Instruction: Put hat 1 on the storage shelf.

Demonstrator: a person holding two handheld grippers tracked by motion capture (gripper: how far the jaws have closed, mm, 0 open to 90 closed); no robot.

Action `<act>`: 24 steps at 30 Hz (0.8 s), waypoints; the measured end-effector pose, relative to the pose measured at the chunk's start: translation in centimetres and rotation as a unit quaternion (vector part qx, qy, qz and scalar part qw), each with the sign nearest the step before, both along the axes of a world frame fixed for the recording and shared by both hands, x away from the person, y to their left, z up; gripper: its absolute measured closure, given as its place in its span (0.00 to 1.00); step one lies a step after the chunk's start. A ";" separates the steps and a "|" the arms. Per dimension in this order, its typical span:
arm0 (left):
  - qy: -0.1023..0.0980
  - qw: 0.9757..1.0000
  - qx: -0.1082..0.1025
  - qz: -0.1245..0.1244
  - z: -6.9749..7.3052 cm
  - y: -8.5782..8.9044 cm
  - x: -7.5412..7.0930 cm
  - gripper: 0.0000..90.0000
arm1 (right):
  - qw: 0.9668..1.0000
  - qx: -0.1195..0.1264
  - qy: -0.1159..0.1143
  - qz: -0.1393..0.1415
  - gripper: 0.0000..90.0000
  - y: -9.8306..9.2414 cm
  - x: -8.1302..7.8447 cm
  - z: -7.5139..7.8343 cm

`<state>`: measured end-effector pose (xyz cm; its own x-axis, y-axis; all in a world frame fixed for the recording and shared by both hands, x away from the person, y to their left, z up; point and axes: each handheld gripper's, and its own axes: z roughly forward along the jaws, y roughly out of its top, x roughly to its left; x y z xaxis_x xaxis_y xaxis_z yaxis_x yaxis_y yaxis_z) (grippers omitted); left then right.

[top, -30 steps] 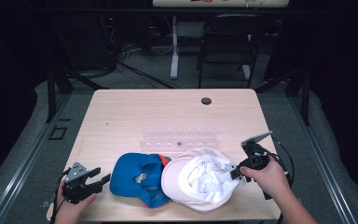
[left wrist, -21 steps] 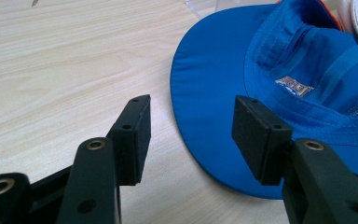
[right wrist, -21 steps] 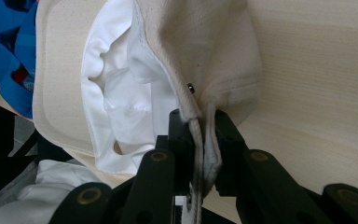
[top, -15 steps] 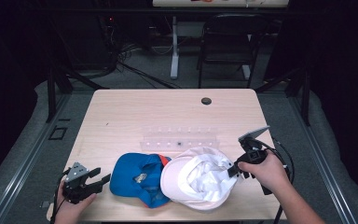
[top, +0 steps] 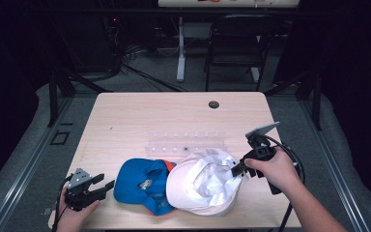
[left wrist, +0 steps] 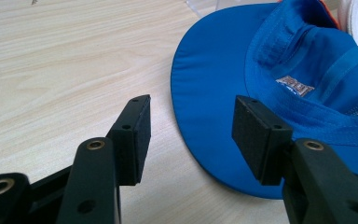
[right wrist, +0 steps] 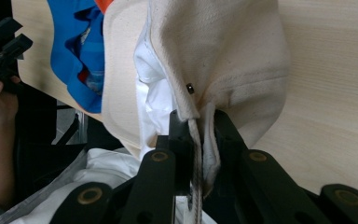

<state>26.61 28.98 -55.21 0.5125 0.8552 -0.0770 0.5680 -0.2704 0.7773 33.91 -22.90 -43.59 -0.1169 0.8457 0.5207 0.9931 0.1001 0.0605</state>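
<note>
The right hand-held gripper [top: 238,170], clamped on the white cap [top: 200,183], has shifted slightly; left hand-held gripper [top: 107,185] gapes beside one blue cap [top: 137,181].

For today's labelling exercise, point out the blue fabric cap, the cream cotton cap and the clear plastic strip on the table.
blue fabric cap [top: 134,181]: high view, its brim.
cream cotton cap [top: 207,181]: high view, its white lining.
clear plastic strip [top: 186,143]: high view, its middle.

Upturned white cap [top: 204,182] overlapping blue cap [top: 142,181]
</note>
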 end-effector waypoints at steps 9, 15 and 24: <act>-0.001 1.000 -0.001 0.000 0.0 0.0 0.0 0.53 | 0.999 0.025 0.031 0.024 0.90 1.1 0.5 1.5; -0.002 1.000 -0.004 0.001 0.0 0.0 0.0 0.53 | 0.997 0.069 0.046 0.008 0.90 1.0 0.8 1.8; -0.007 1.000 -0.005 0.003 0.0 0.1 0.0 0.53 | 0.987 0.153 0.057 -0.009 0.90 0.7 0.7 2.5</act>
